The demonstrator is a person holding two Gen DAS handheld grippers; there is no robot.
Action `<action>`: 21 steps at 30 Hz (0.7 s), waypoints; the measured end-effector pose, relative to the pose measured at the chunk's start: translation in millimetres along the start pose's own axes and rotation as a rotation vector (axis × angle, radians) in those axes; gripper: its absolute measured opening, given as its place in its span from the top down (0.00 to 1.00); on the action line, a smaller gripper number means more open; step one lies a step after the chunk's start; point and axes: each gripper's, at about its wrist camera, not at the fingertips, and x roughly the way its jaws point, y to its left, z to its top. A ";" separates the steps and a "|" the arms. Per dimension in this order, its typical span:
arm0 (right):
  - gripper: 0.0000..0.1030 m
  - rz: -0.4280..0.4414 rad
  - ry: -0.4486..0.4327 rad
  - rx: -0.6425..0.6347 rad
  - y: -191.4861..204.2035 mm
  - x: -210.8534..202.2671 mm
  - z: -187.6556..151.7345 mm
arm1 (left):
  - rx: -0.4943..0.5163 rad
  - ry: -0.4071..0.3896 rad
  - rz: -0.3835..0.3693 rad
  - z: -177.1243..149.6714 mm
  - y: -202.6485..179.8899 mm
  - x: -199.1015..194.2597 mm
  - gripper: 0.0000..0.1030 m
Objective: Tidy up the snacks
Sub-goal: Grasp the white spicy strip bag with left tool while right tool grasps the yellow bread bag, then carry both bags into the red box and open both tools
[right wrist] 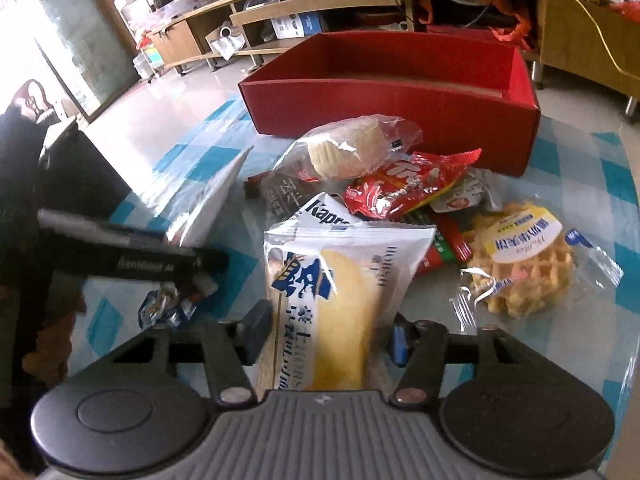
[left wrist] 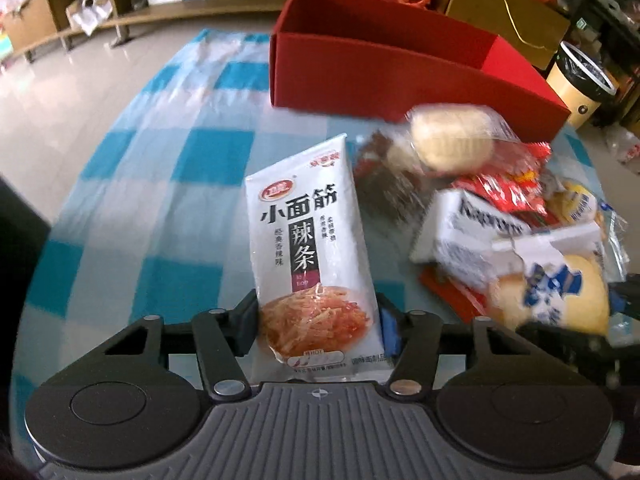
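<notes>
My left gripper [left wrist: 318,320] is shut on a white spicy-strip packet [left wrist: 312,248], held upright above the checked cloth. My right gripper [right wrist: 326,334] is shut on a yellow bread bun in a blue-and-white wrapper [right wrist: 340,300], which also shows at the right of the left wrist view [left wrist: 556,292]. An open red box [right wrist: 400,96] stands at the back of the table, also in the left wrist view [left wrist: 380,76]. Between the grippers and the box lies a pile of snacks: a white wafer pack [right wrist: 344,152], a red packet [right wrist: 404,184], a Kaprao packet [right wrist: 324,212] and a wrapped waffle [right wrist: 524,264].
The table has a blue-and-white checked cloth [left wrist: 160,200]. The left gripper's body [right wrist: 132,256] reaches in at the left of the right wrist view, with small wrapped candies [right wrist: 168,304] below it. Wooden shelves [right wrist: 280,4] and a bin [left wrist: 580,80] stand beyond the table.
</notes>
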 end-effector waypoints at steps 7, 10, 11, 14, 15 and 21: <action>0.57 -0.001 0.020 0.002 -3.2 -6.8 -10.4 | -0.037 0.045 0.066 -15.7 -4.0 -10.1 0.12; 0.53 0.000 0.044 0.017 -5.4 -1.7 -11.6 | -0.011 0.035 0.105 -2.1 -9.8 -2.3 0.10; 0.49 -0.017 0.047 0.014 -4.9 -1.0 -13.1 | -0.006 0.029 0.098 1.8 -12.1 2.2 0.09; 0.44 -0.073 0.030 -0.023 0.1 -5.3 -20.9 | 0.005 0.043 0.105 3.1 -18.8 17.4 0.05; 0.43 -0.095 0.023 -0.039 2.9 -8.0 -24.4 | 0.010 0.035 0.110 2.7 -20.4 18.0 0.06; 0.32 -0.150 -0.001 -0.070 17.4 -14.5 -41.8 | 0.018 0.027 0.095 -0.1 -16.6 6.7 0.28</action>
